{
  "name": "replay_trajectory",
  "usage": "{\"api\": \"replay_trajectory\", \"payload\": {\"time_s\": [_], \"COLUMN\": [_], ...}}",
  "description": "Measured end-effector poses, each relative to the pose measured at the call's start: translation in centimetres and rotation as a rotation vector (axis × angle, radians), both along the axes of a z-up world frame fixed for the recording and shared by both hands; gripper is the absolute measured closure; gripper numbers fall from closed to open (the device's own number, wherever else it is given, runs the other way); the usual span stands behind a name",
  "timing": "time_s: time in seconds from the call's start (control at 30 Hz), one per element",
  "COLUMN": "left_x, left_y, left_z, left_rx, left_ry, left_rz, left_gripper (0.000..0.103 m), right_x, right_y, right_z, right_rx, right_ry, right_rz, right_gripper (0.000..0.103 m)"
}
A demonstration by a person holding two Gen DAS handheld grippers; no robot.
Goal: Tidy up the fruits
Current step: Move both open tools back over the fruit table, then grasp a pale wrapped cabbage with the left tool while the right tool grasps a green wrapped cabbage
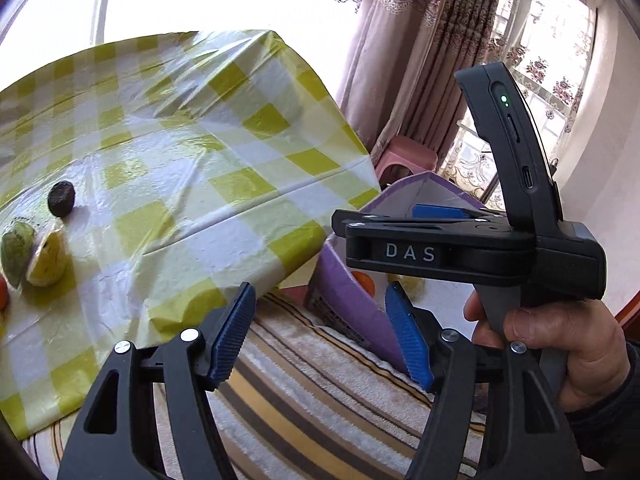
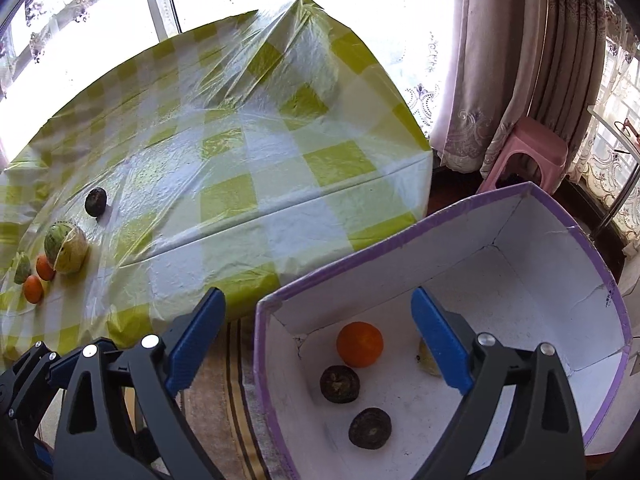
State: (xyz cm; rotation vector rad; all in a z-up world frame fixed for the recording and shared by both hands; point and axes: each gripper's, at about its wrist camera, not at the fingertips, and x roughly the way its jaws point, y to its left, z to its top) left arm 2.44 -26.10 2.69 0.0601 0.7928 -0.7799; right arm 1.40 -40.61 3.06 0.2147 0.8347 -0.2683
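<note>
My right gripper (image 2: 318, 304) hangs open and empty over the near corner of a purple-edged white box (image 2: 560, 216). In the box lie an orange (image 2: 360, 344), two dark round fruits (image 2: 339, 384) (image 2: 370, 428), and a pale yellow fruit (image 2: 426, 360) half hidden by one finger. My left gripper (image 1: 320, 296) is open with nothing between its pads, above the striped cloth beside the box (image 1: 348, 300). On the table's left side sit a dark fruit (image 2: 95, 202), a green-and-yellow fruit (image 2: 66, 248), two oranges (image 2: 45, 267) (image 2: 33, 289) and a small green fruit (image 2: 23, 268).
The table (image 2: 280, 168) wears a yellow-and-white checked plastic cloth. A striped towel (image 1: 320, 400) covers the surface under the box. A pink stool (image 2: 532, 152) and curtains (image 2: 540, 60) stand at the back right. A hand (image 1: 568, 344) grips the right gripper's handle.
</note>
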Motion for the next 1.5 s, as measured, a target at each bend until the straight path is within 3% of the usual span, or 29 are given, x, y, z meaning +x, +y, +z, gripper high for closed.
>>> {"api": "replay_trajectory", "payload": {"time_s": [0.23, 0.5, 0.83, 1.1, 1.3, 1.5], "left_x": [1.1, 1.5, 3.8, 6.4, 9.2, 11.5], "left_y": [8.3, 17.5, 28.3, 31.8, 34.0, 34.9], "left_z": [0.7, 1.4, 1.3, 1.2, 0.8, -0.6], "left_rx": [-0.062, -0.059, -0.06, -0.057, -0.019, -0.001], "left_ry": [0.025, 0.009, 0.015, 0.015, 0.019, 0.06], "left_rz": [0.192, 0.437, 0.757, 0.855, 0.938, 0.959], "left_gripper": [0.038, 0.038, 0.038, 0.037, 0.031, 0.029], "right_x": [2.3, 5.0, 7.6, 10.3, 11.9, 13.3], "right_y": [6.6, 13.6, 20.4, 23.6, 26.0, 27.4], "right_z": [0.5, 0.1, -0.4, 0.1, 0.4, 0.1], "right_rx": [0.014, 0.028, -0.057, -0.093, -0.141, -0.157], "right_ry": [-0.026, -0.034, -0.056, -0.09, -0.118, -0.11], "right_rz": [0.123, 0.254, 0.381, 0.441, 0.485, 0.514], "right_gripper": [0.007, 0.006, 0.003, 0.003, 0.003, 0.003]}}
